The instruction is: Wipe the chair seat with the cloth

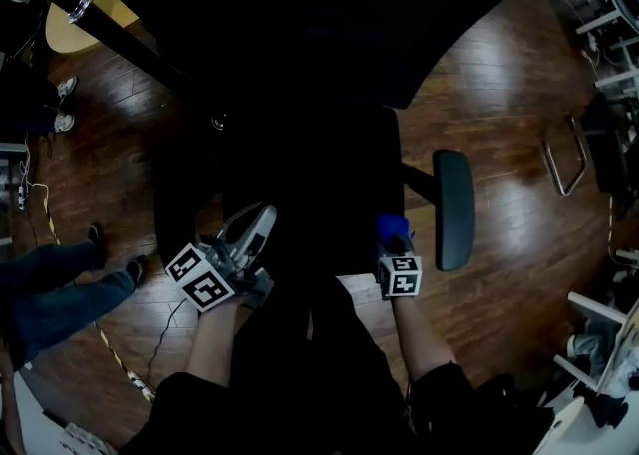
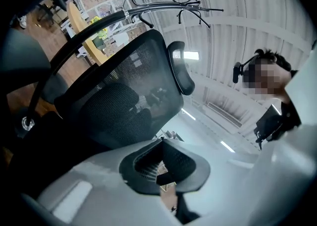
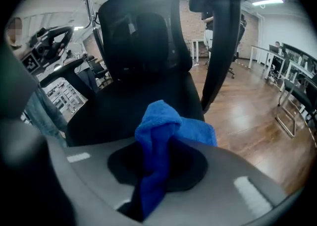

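The black office chair's seat [image 1: 310, 184] fills the middle of the head view; in the right gripper view the seat [image 3: 133, 111] lies just beyond the jaws. My right gripper [image 1: 394, 240] is at the seat's front right edge, shut on a bunched blue cloth [image 1: 392, 228]. In its own view that cloth [image 3: 163, 136] sticks up from between the jaws of the right gripper [image 3: 156, 170]. My left gripper [image 1: 255, 228] is at the seat's front left and tilts upward. In its own view the left gripper [image 2: 163, 163] has its pads together, empty, pointing at the mesh backrest [image 2: 124, 96].
A padded armrest [image 1: 454, 209] juts out right of the seat. A person's jeans-clad legs [image 1: 60, 283] stand at the left, near a cable [image 1: 165, 328] on the wooden floor. A round table [image 1: 70, 29] is far left, a metal chair frame [image 1: 564, 154] far right.
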Demonstrator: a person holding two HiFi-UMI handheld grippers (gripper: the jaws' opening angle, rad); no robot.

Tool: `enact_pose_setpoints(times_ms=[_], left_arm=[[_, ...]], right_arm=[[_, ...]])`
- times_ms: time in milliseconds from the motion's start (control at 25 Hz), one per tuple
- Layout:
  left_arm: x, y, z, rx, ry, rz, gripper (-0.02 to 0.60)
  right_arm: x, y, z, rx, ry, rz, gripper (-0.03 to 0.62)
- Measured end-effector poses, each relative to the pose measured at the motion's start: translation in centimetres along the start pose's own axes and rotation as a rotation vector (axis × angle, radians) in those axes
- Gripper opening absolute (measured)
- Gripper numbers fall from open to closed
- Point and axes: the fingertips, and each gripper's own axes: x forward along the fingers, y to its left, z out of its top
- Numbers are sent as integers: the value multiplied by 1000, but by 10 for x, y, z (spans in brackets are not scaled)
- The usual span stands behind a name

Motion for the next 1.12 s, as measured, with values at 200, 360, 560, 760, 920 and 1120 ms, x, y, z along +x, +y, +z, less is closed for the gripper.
enact_pose_setpoints(times_ms=[200,360,560,760,920,1120], left_arm=[[-7,5,9,18,-10,2,-12],[-15,-11,28,39,-28,-11,-12],[-18,-54,70,88,-61,-53,-12],[-28,-113,110,159,-108,-112,-12],[-43,-158,119,187,-146,-162,-12],[-49,-180,120,217,-172,-183,-12]], right_arm=[[14,4,3,50,0,8,66],[2,32,42,142,-75,96,66],[-75,108,183,229,-408,361,66],[-196,159,284,246,-653,584,66],[-262,176,315,208,-753,659,65],[-295,183,324,150,-809,673,64]])
